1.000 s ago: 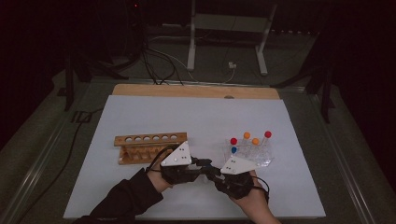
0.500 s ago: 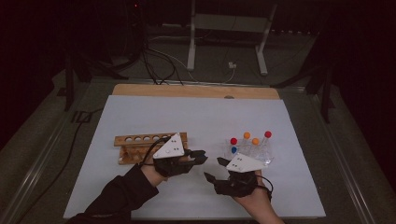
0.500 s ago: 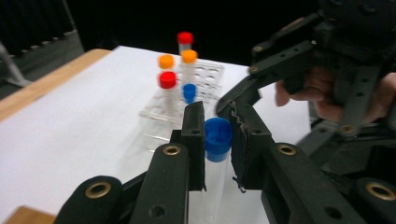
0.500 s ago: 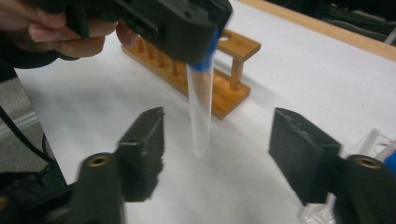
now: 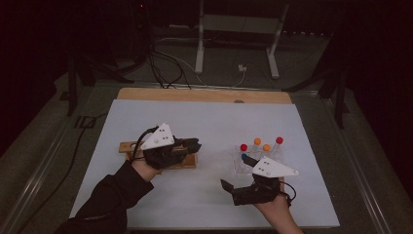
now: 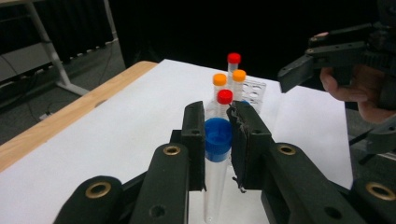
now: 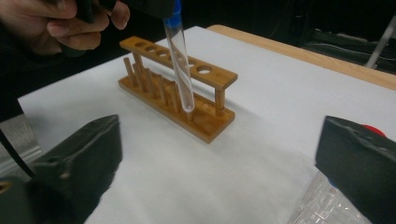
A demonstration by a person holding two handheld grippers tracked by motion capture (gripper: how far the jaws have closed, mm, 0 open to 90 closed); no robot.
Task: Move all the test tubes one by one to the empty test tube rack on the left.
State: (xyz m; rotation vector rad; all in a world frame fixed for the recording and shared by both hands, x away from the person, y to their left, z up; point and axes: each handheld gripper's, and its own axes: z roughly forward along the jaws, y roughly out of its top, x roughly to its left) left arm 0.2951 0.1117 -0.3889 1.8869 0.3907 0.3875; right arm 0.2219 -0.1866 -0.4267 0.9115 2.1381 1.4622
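On the white table (image 5: 204, 122), the wooden rack (image 7: 177, 88) sits at the left. Since a second ago, the left gripper (image 6: 219, 135) has carried the blue-capped tube (image 6: 217, 154) there, clamped and hanging just beside the holes. The right gripper (image 5: 236, 173) has just been opening, nothing between its jaws: handover done, insertion probably next.

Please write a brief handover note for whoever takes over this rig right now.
Left gripper: shut on the blue-capped tube, held near the wooden rack.
Right gripper: its jaws have just been opening and stand wide, nothing between them, beside the clear rack.
Done: blue-capped tube passed to the left gripper.
Left: seat it in the wooden rack, whose visible holes are empty; two red-capped and two orange-capped tubes wait in the clear rack.
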